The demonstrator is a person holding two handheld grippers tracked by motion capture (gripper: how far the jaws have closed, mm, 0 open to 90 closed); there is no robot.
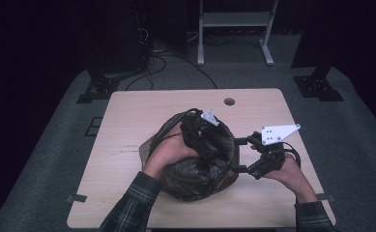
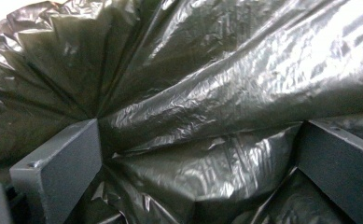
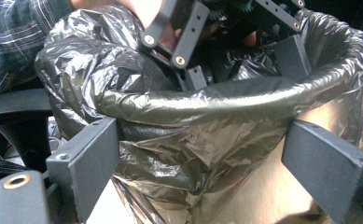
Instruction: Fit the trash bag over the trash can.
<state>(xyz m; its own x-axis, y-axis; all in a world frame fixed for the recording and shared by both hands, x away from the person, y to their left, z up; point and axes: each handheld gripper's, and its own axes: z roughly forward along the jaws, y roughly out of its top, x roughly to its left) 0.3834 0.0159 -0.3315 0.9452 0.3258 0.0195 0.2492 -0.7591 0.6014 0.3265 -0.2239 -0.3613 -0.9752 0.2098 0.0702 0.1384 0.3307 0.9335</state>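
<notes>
Nearest the lens: black plastic bin bag [image 2: 207, 107], crumpled and shiny, right up against the left gripper view; its folds fan out from one jaw
Bag's place: middle of the tabletop [image 1: 127, 111], lining a soft round bin [image 1: 149, 145] whose tan rim peeks out at the left; the bag's rolled edge [image 3: 207, 100] is folded over the bin's mouth
Left gripper [image 1: 200, 133]: plunged into the bag's mouth from above; jaws spread, plastic lying between them but not pinched
Right gripper [image 1: 241, 154]: just outside the bag's right rim; jaws spread wide, straddling the rolled edge without pressing on it; nothing held
Step in hand: by my reading, seating the liner, the left gripper pushing plastic down inside while the right stands ready at the rim
Doing it well: press the liner towards the bottom in short pushes; close the right gripper on the rolled edge first so the rim does not slip inward; keep the jaw corners flat to the film, since thin plastic probably tears easily
In the way: bunched folds inside may trap air and spring back; the left gripper's cable [image 1: 168, 135] trails over the rim and could snag
Around: round hole [image 1: 229, 102] near the tabletop's far edge, well apart; white stand [image 1: 234, 29] and black supports [image 1: 321, 82] on the floor beyond; plaid sleeves [image 1: 135, 205] at the near edge
</notes>
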